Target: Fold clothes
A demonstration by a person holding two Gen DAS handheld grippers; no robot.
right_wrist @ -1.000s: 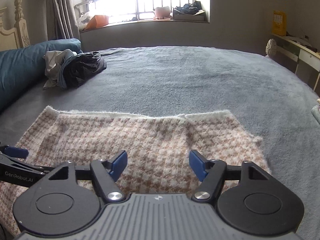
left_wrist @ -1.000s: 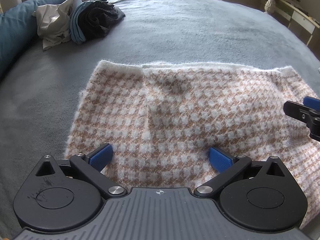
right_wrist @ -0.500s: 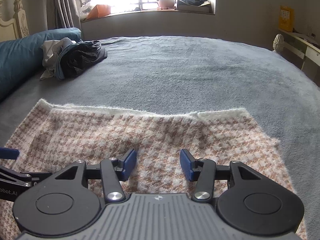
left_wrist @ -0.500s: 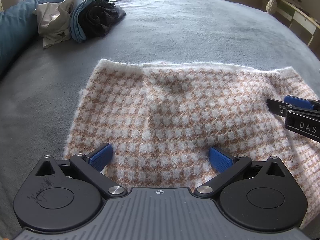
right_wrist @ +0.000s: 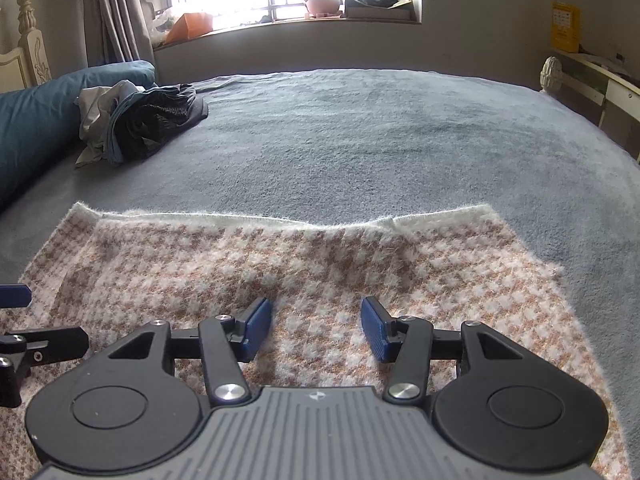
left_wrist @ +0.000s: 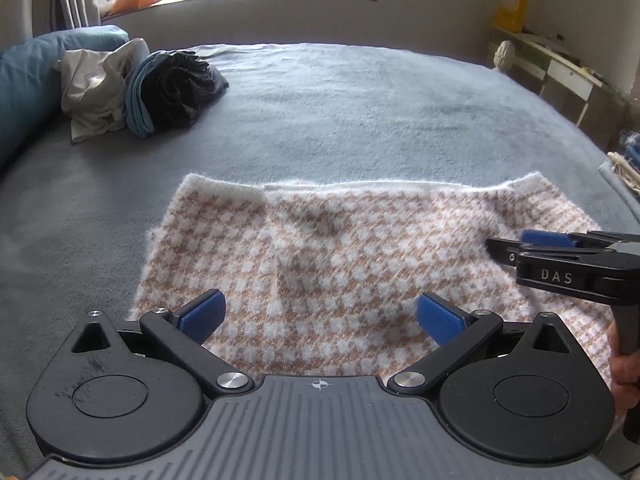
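A tan-and-white houndstooth knit garment (left_wrist: pixel 320 248) (right_wrist: pixel 320 264) lies flat on the grey-blue bed (left_wrist: pixel 360 120), its white trimmed edge on the far side. My left gripper (left_wrist: pixel 320 312) hangs over the garment's near left part, jaws wide open, nothing between the blue pads. My right gripper (right_wrist: pixel 316 320) is over the near right part, jaws about half open, with the knit lying under and between the pads but no visible pinch. The right gripper (left_wrist: pixel 532 240) also shows in the left wrist view at the right edge. The left gripper (right_wrist: pixel 24 318) shows at the right wrist view's left edge.
A pile of crumpled clothes (left_wrist: pixel 140 92) (right_wrist: pixel 140 124) lies at the far left beside a blue pillow (left_wrist: pixel 28 76). A desk (left_wrist: pixel 560 72) stands past the bed's right side. A hand (left_wrist: pixel 624 364) grips the right tool's handle. The window sill is beyond the bed.
The right gripper's jaws narrowed and it sank lower over the garment, coming further into the left view. The left gripper tilted up, so more of the room shows.
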